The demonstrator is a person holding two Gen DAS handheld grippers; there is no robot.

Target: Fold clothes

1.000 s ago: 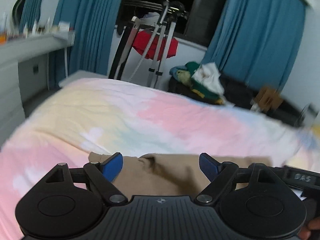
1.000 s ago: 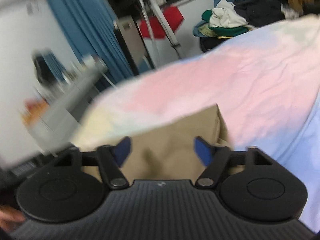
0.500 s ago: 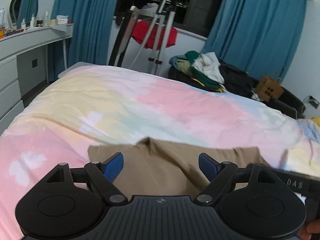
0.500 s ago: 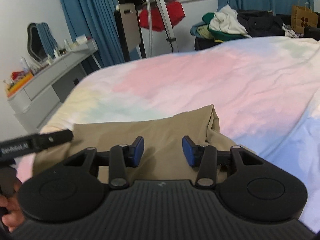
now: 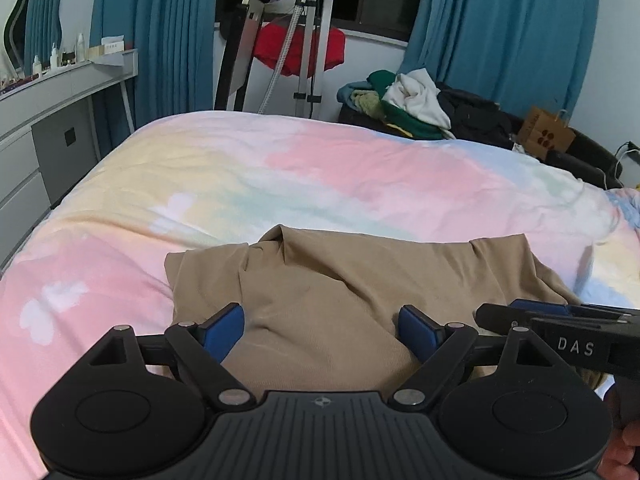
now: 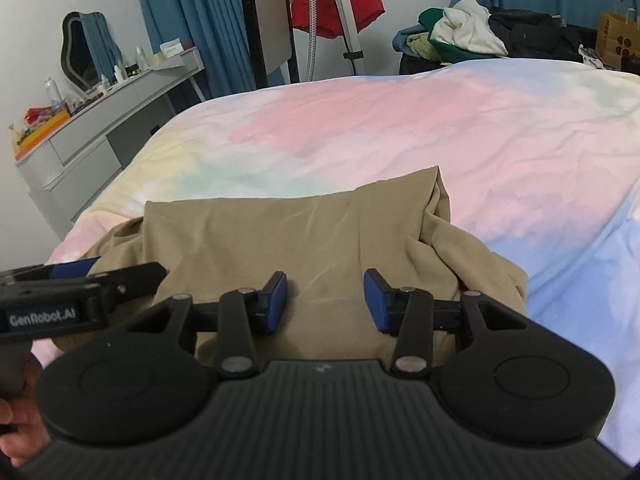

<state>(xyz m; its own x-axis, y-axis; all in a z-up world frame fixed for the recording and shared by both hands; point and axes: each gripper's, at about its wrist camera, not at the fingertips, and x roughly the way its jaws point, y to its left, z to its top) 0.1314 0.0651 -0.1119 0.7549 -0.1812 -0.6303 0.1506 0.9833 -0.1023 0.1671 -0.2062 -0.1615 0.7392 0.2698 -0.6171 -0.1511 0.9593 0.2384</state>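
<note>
Pastel tie-dye bedspread (image 5: 320,176) across the middle. At eleven o'clock, teal curtains (image 5: 168,32); more at one. At twelve, metal stand (image 5: 308,40) draped with red cloth (image 5: 300,50). At nine to ten, grey dresser (image 5: 48,120) bearing bottles, wavy mirror (image 5: 38,24) above. At two, heaped laundry pile (image 5: 408,104), brown paper bag (image 5: 546,138) beside.

A plain tan garment (image 5: 340,292) lies on a bed cover (image 5: 320,168) of pastel pink, yellow, mint and blue clouds. Black tongs (image 5: 322,330) carry blue pads (image 5: 224,326). Teal curtains (image 5: 176,32) hang at twelve o'clock.
</note>
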